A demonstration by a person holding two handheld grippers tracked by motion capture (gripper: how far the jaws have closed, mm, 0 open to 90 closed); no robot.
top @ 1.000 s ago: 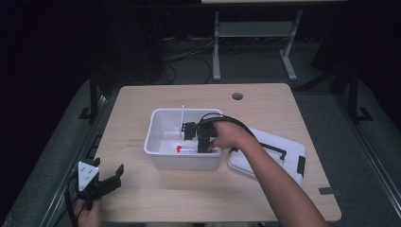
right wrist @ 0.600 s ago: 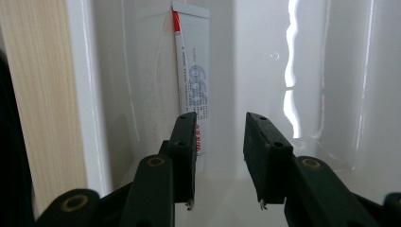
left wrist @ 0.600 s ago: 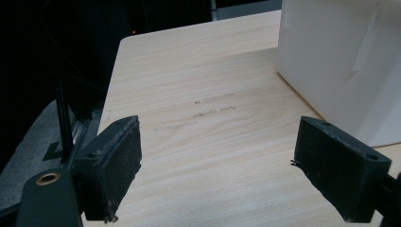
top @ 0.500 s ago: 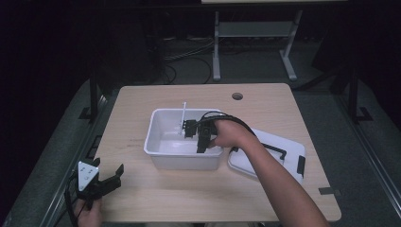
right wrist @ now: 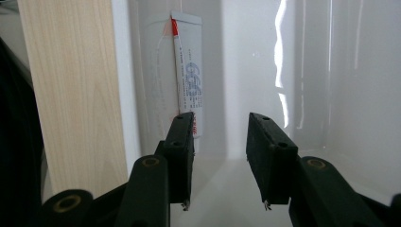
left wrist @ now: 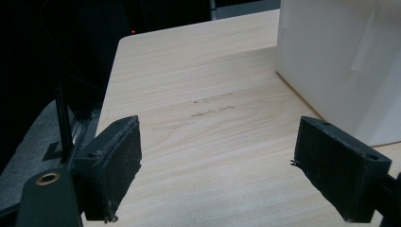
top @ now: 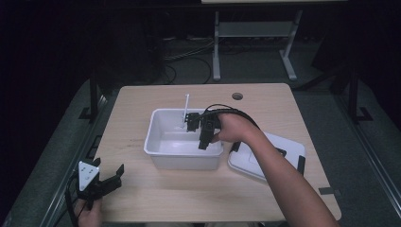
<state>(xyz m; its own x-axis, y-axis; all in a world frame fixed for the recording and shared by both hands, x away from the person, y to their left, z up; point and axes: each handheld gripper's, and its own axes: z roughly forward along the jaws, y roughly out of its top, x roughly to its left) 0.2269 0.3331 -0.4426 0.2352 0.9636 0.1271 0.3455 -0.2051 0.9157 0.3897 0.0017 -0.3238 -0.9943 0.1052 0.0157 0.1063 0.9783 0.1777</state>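
I work at a light wooden table [top: 142,198]. A white bin [top: 182,158] sits on it directly beneath my right fingers; its white lid [top: 265,163] lies flat just beside them. Bare tabletop stretches ahead of my left fingers.

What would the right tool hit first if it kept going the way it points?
Probably the floor of the white bin; the right tool points down into it, with the packet lying just off to one side. Depth is unclear.
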